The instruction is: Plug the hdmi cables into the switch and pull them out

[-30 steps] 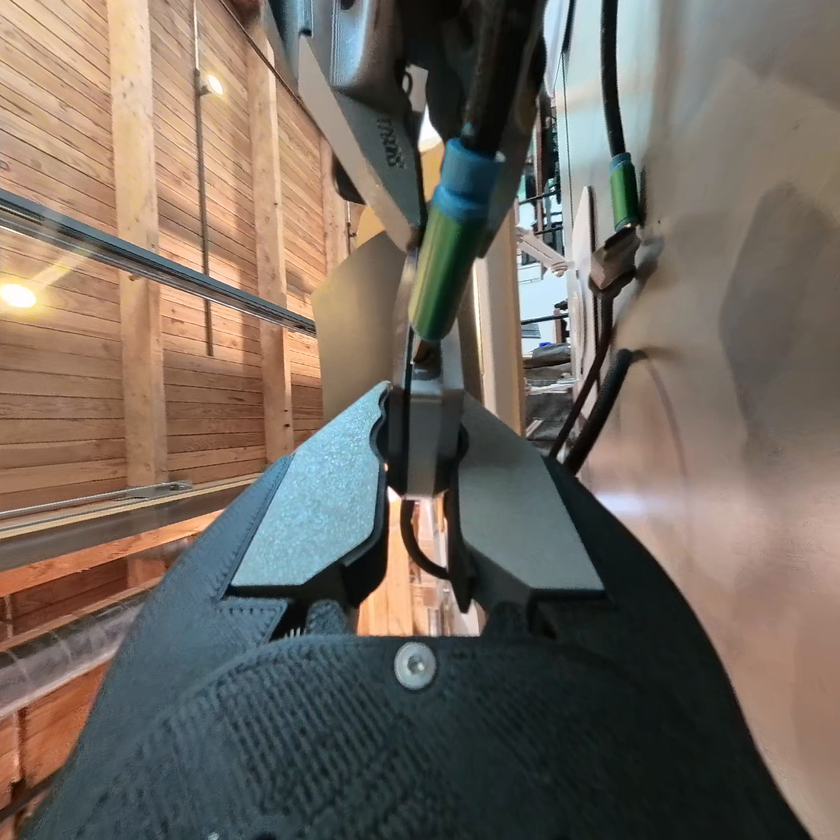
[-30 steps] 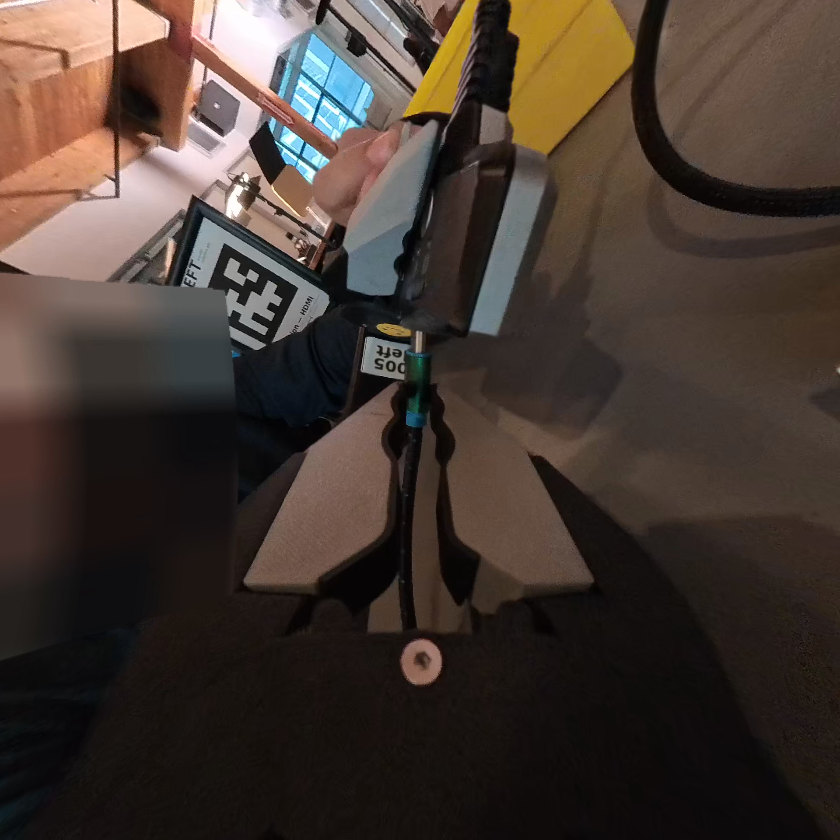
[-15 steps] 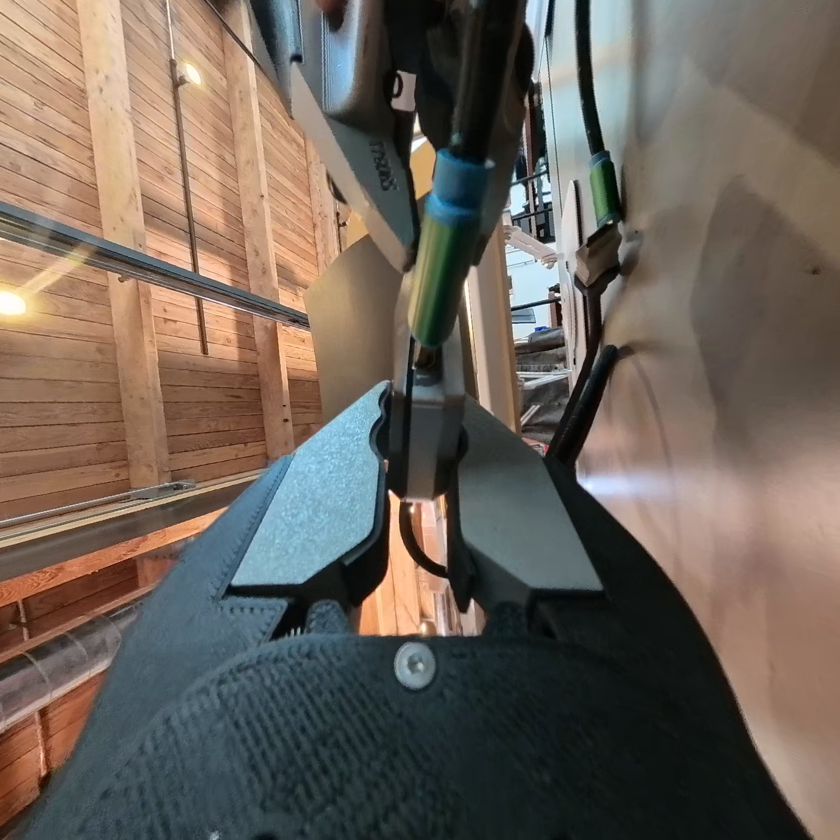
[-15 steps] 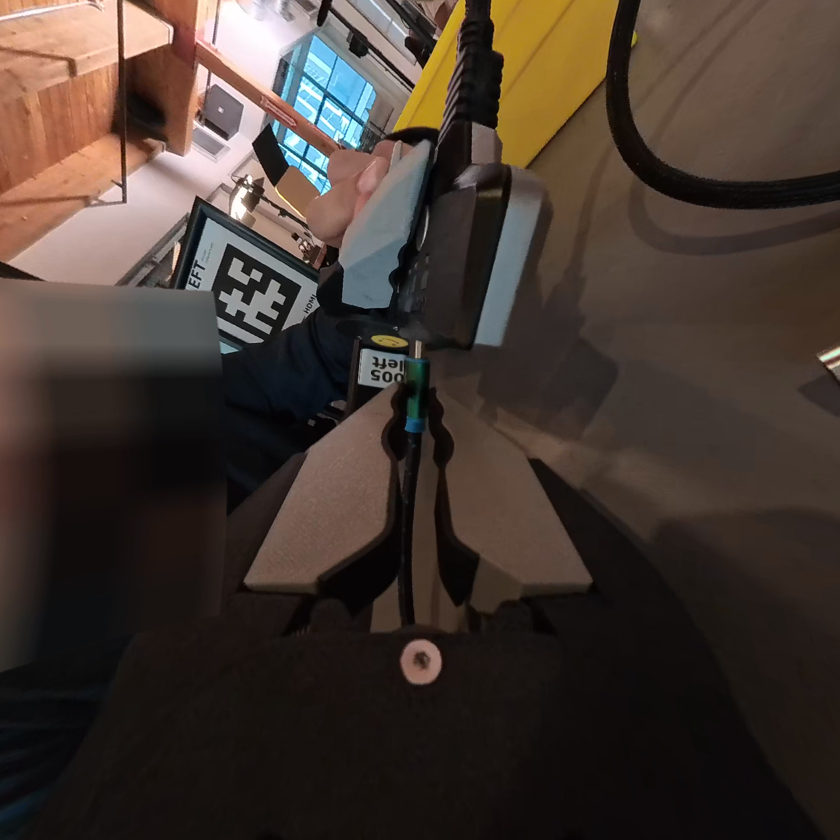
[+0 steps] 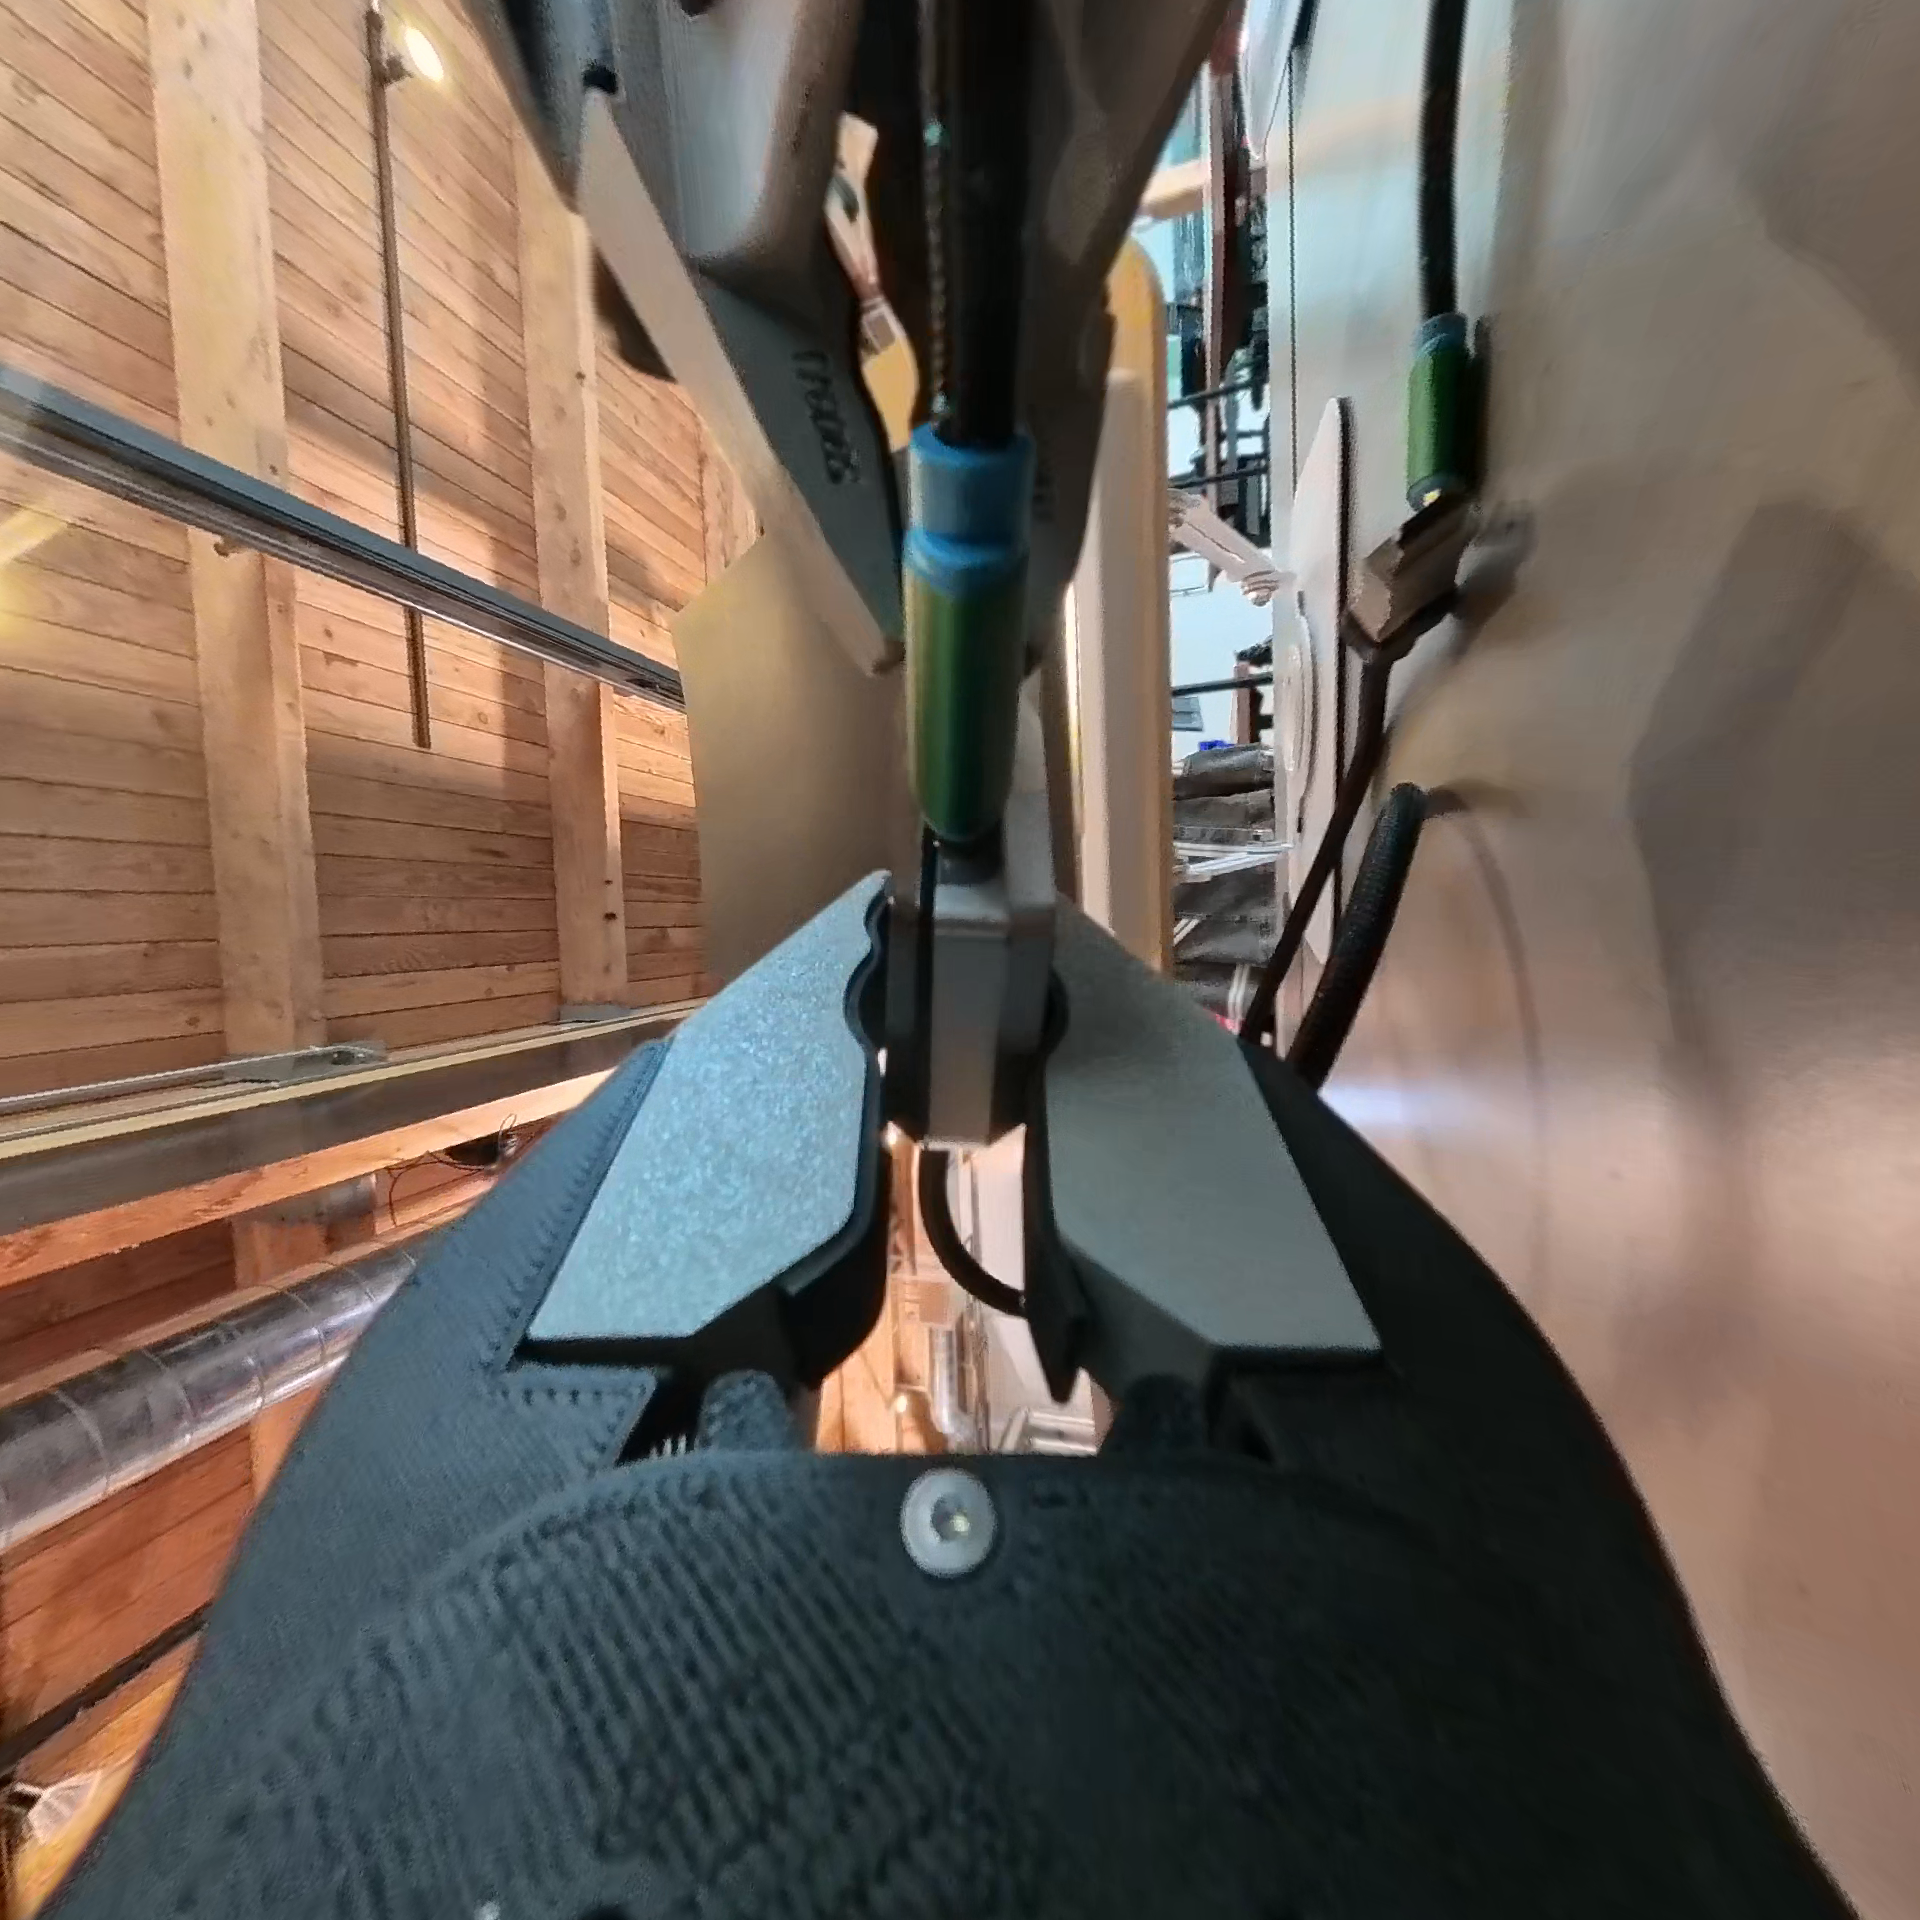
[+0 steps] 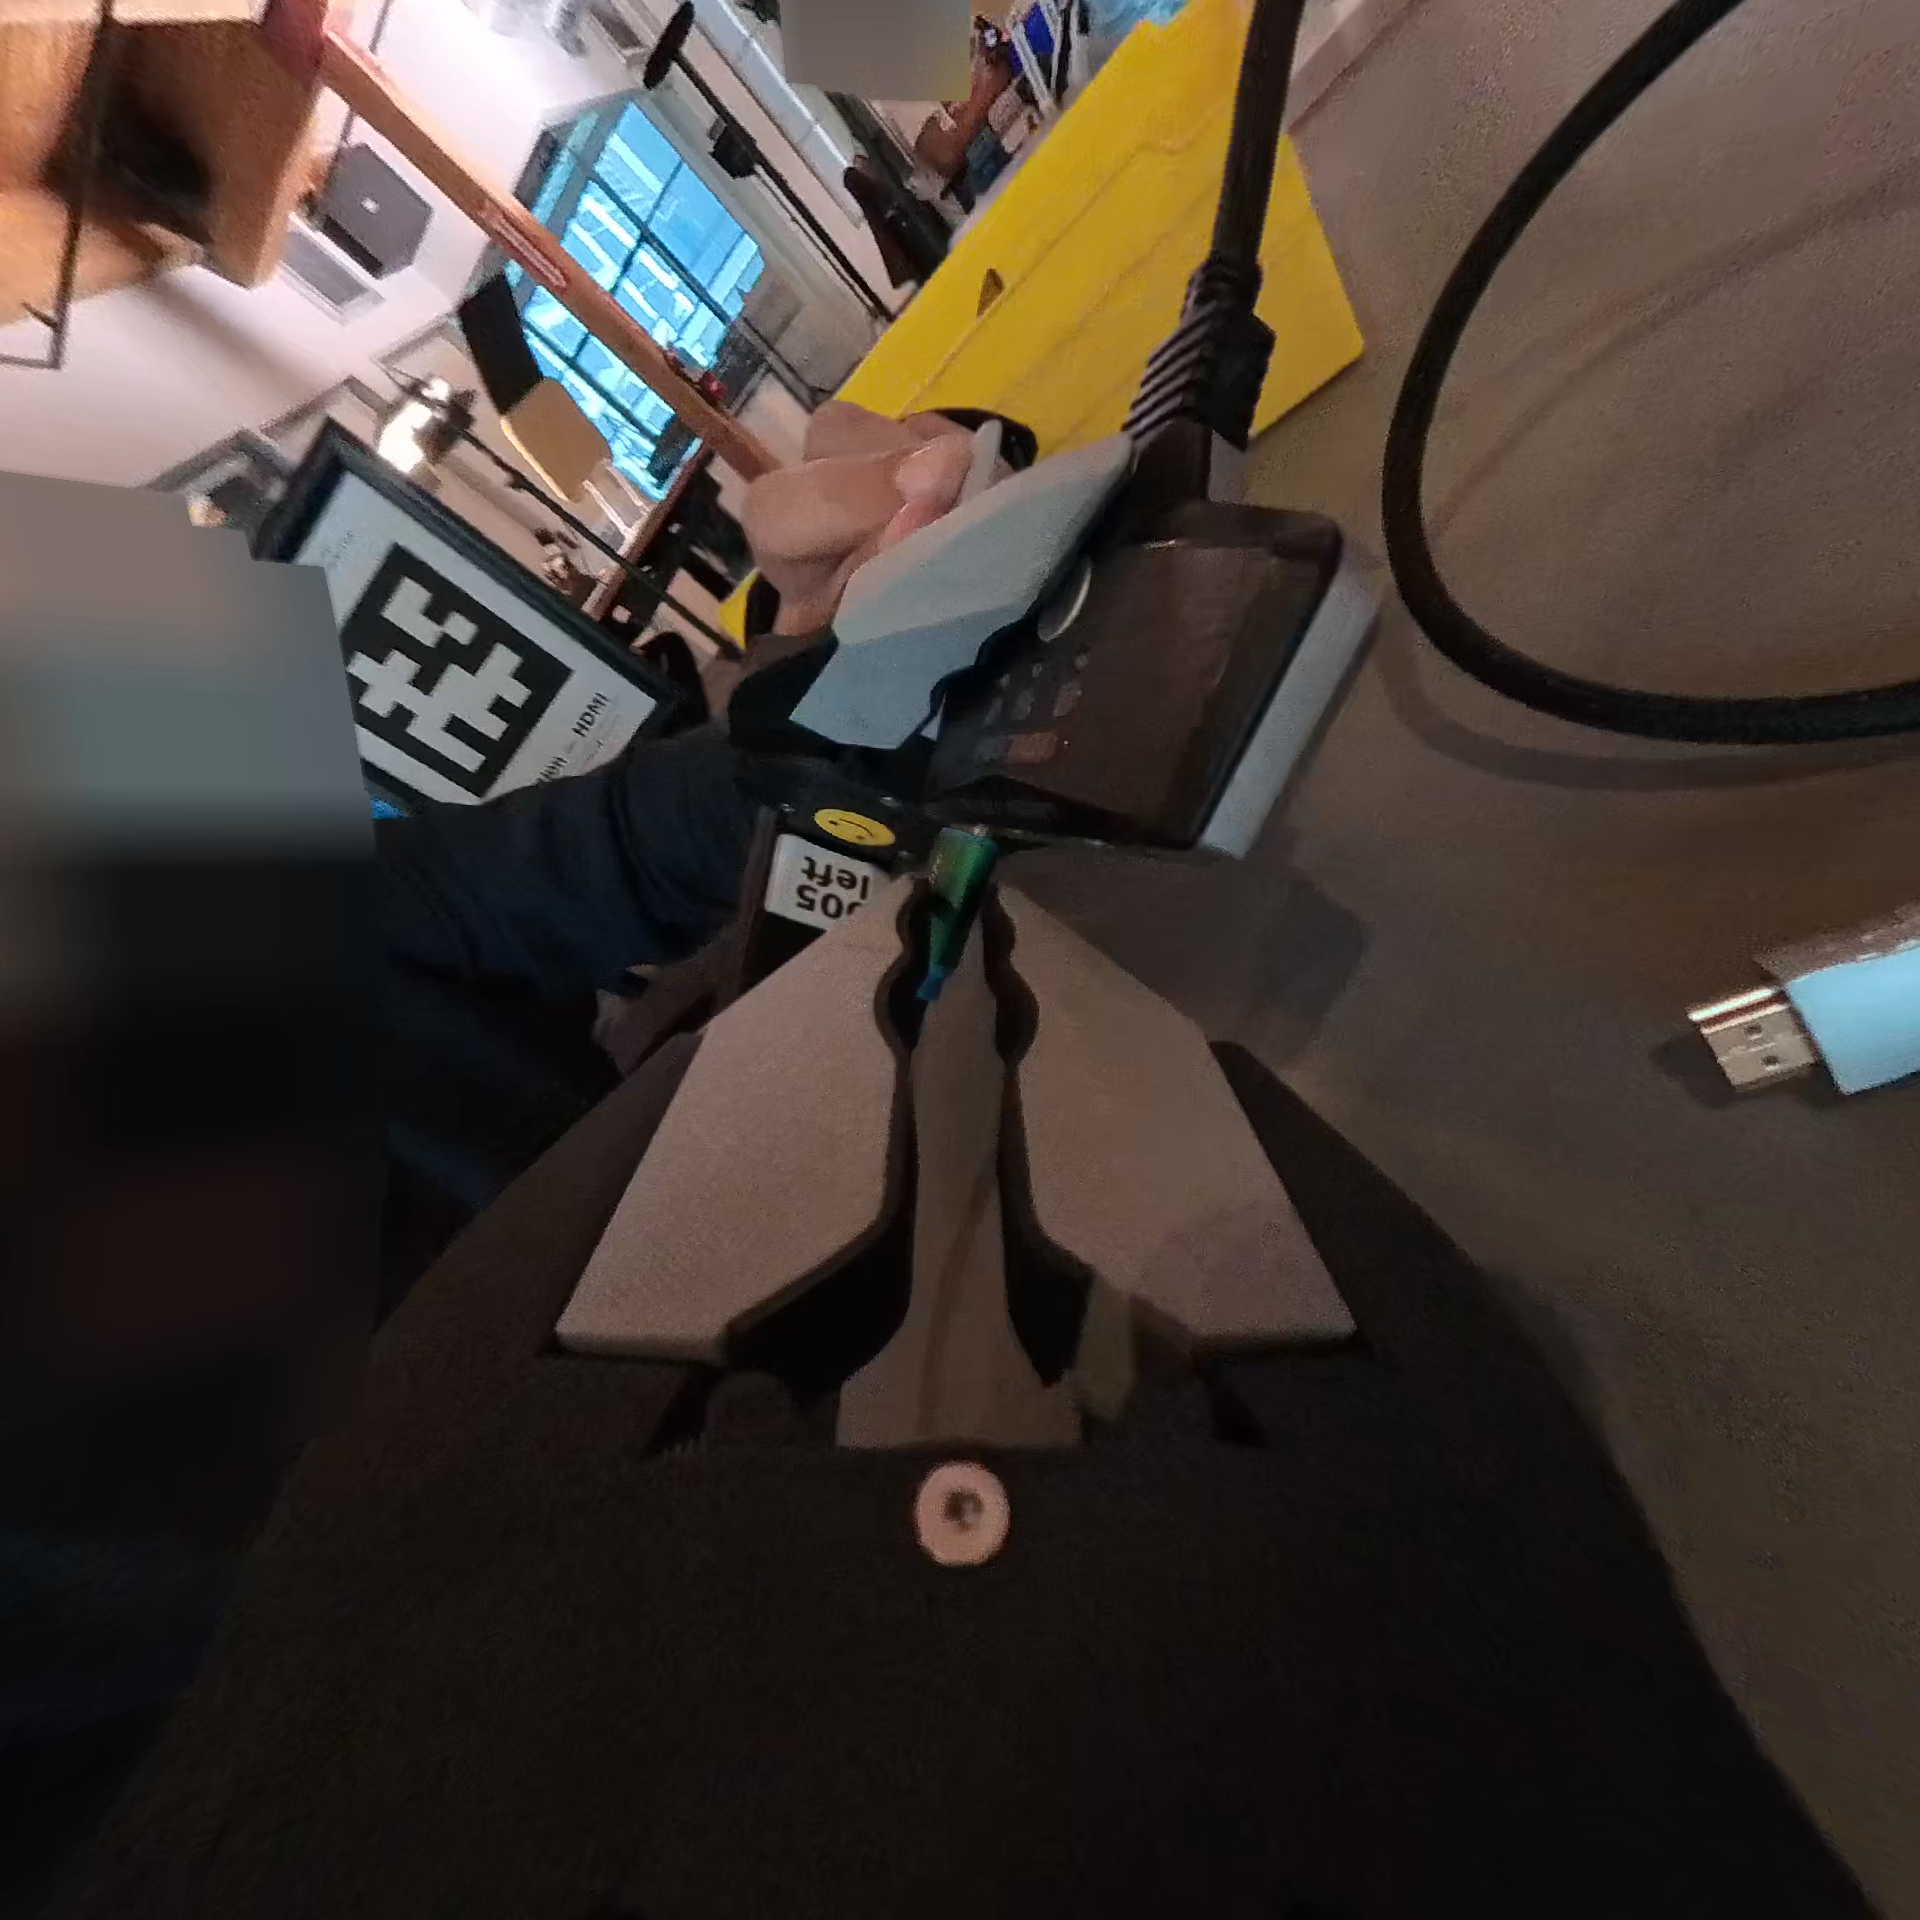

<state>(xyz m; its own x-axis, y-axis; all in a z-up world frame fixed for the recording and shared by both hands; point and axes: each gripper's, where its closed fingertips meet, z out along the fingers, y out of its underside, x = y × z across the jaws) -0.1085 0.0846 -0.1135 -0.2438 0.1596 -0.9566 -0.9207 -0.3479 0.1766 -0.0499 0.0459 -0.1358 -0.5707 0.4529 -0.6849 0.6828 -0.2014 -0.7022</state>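
My left gripper (image 5: 966,935) is shut on the edge of the grey switch (image 5: 966,1023) and holds it off the table. In the right wrist view the switch (image 6: 1195,686) has a dark top and a silver side, with one left finger (image 6: 966,603) lying on it. My right gripper (image 6: 951,920) is shut on a green HDMI plug with a blue band (image 6: 958,868), whose front end meets the switch's near edge. From the left wrist view this plug (image 5: 961,665) stands straight above the switch. A black cable (image 6: 1216,343) sits in the switch's far side.
A loose green-sleeved plug (image 5: 1439,436) lies on the grey table (image 5: 1662,935), and a light blue plug (image 6: 1818,1023) lies at the right. A thick black braided cable (image 6: 1455,582) loops nearby. A yellow pad (image 6: 1091,260) and a framed marker sign (image 6: 457,675) stand behind. Tip to tip, the grippers are about 7 cm apart.
The green plug has straightened and moved up against the switch; its metal tip no longer shows. The right view has swung, bringing the light blue plug into sight.
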